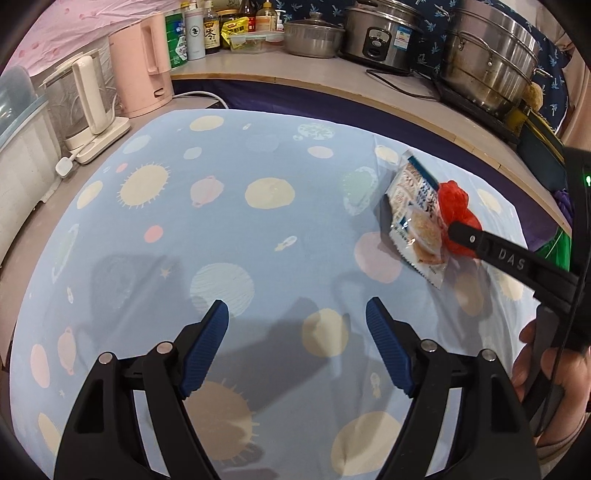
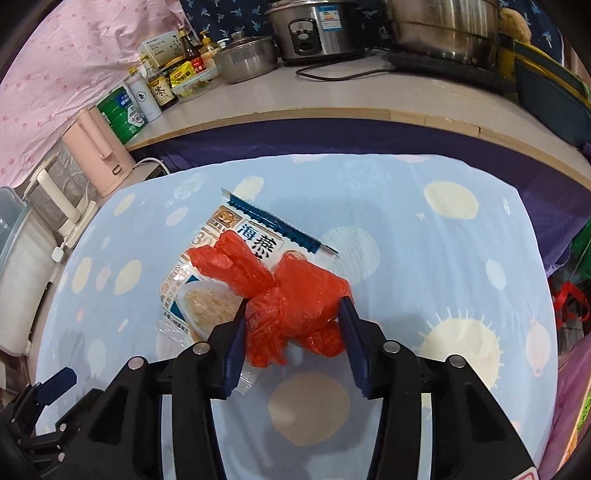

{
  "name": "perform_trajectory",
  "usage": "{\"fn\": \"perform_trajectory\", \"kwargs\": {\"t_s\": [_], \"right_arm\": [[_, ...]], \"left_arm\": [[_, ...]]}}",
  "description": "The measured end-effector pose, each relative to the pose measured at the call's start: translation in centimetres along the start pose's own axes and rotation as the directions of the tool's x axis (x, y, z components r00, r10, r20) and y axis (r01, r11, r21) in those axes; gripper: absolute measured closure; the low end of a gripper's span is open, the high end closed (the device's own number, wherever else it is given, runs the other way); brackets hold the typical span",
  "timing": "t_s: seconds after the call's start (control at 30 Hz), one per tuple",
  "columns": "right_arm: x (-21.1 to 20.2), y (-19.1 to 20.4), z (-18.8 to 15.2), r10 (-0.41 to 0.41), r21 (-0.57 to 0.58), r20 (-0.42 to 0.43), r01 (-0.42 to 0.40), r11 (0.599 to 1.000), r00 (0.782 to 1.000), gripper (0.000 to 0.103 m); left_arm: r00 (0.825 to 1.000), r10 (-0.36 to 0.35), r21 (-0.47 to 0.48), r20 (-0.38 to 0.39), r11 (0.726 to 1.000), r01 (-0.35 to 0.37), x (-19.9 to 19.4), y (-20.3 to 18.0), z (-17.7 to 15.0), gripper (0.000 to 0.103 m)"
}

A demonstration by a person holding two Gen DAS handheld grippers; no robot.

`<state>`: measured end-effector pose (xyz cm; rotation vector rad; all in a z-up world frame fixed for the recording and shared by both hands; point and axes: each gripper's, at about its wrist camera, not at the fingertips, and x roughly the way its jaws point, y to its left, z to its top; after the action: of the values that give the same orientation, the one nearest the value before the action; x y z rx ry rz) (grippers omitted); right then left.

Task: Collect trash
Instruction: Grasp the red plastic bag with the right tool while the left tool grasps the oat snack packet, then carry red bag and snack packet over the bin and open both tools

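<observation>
Blue pads of my left gripper (image 1: 297,314) fill the bottom of its view, spread wide with nothing between them, hovering over the planet-print cloth (image 1: 229,229). Off to its right, my right gripper (image 2: 293,314) has its jaws against both sides of the crumpled red plastic bag (image 2: 291,295); I can see the pads (image 2: 236,332) touching it, so I read that as a grip. Under the bag lies the flat food wrapper (image 2: 207,295), partly covered by it, on the same cloth. Behind, a counter (image 1: 332,77) carries a rice cooker (image 1: 384,37), steel pots (image 1: 487,59) and bottles (image 1: 210,29); a pink kettle (image 1: 140,62) stands left.
</observation>
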<state>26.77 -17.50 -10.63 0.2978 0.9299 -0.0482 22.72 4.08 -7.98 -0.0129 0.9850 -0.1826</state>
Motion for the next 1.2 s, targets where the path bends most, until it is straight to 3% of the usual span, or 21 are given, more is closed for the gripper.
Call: {"fn": "perform_trajectory", "kwargs": {"t_s": [0.13,0.3,0.53,0.6,0.7,0.83,1.2], "right_arm": [[-1.1,-0.5,-0.6,0.006,0.005,0.022,-0.006,1.000,1.000,0.067],[-3.0,-1.2,-1.1,-0.005,0.002,0.043,0.005,1.000,0.999,0.067],[-5.1,-2.7,-1.5,-0.004,0.024,0.065,0.003,1.000,0.998,0.067],[-5.5,-3.1,-1.8,-0.007,0.029,0.067,0.005,1.000,0.998,0.067],[-6.1,-3.7,-2.2,-0.014,0.033,0.067,0.012,0.999,0.998,0.067],[-6.8,-4.2,-2.6,-0.017,0.043,0.073,0.014,0.999,0.997,0.067],[-10.0,-5.1,-4.0,-0.021,0.060,0.099,0.015,0.998,0.995,0.067]], "left_arm": [[0.999,-0.046,0.017,0.000,0.999,0.046,0.6,-1.1,0.9,0.026],[0.988,-0.153,0.008,0.003,0.988,0.153,2.2,-2.8,2.9,0.021],[0.982,-0.191,-0.010,-0.001,0.982,0.191,5.7,-4.1,4.9,0.023],[0.981,-0.192,-0.006,-0.008,0.981,0.192,6.4,-4.5,5.1,0.033],[0.978,-0.204,0.007,-0.034,0.979,0.204,7.4,-5.1,5.2,0.056],[0.979,-0.203,0.041,-0.028,0.978,0.204,7.4,-5.9,4.9,0.099],[0.966,-0.257,0.085,0.020,0.963,0.254,1.8,-5.8,2.9,0.103]]}}
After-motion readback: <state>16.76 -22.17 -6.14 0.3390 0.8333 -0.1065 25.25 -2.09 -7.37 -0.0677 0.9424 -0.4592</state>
